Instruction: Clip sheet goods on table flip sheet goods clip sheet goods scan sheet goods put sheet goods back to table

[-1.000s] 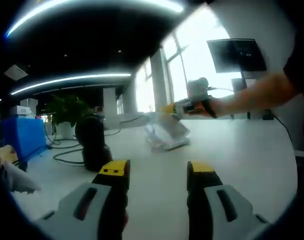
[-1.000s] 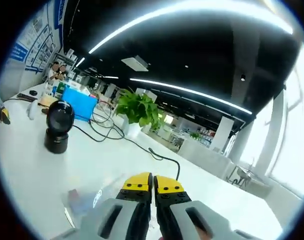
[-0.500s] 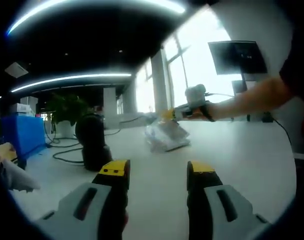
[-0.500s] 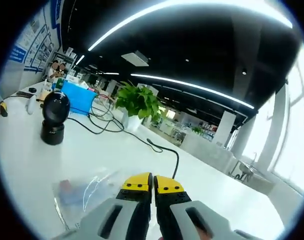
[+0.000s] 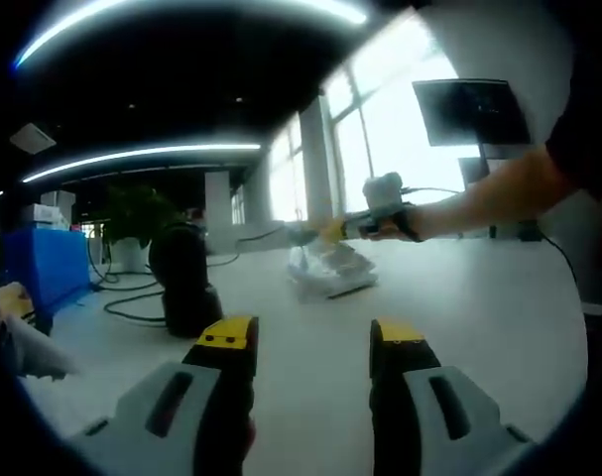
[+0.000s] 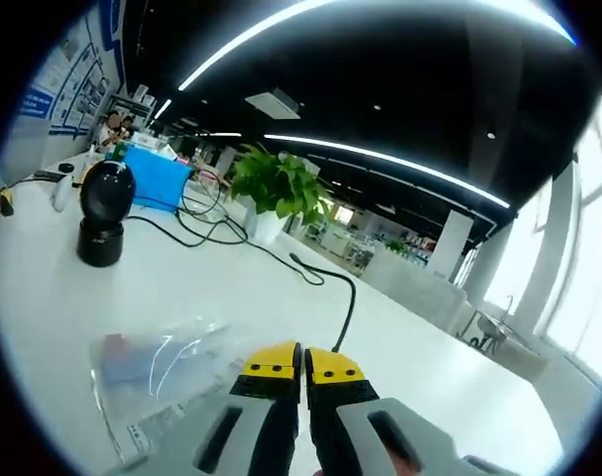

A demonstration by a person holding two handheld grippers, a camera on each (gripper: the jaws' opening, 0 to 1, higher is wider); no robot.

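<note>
The sheet goods, a flat item in a clear plastic bag [image 5: 328, 270], hang at the table's far side with the bag's lower edge on or just above the white table [image 5: 479, 307]. My right gripper [image 5: 326, 232], held out by a person's arm, pinches the bag's top edge. In the right gripper view the yellow-tipped jaws of that gripper [image 6: 302, 362] are pressed together, and the bag [image 6: 157, 382] spreads out to their lower left. My left gripper [image 5: 310, 337] hovers low over the near table, open, with nothing between its fingers.
A black round-headed device [image 5: 181, 283] [image 6: 102, 223] stands on the table, with black cables [image 6: 335, 293] trailing past it. A blue box [image 6: 157, 178] and a potted plant [image 6: 276, 188] sit further back. A dark monitor [image 5: 469, 109] stands at the far right.
The right gripper has dipped a little with the bag, bringing it down toward the table; more of the bag shows in the right gripper view. The left gripper has stayed still and open.
</note>
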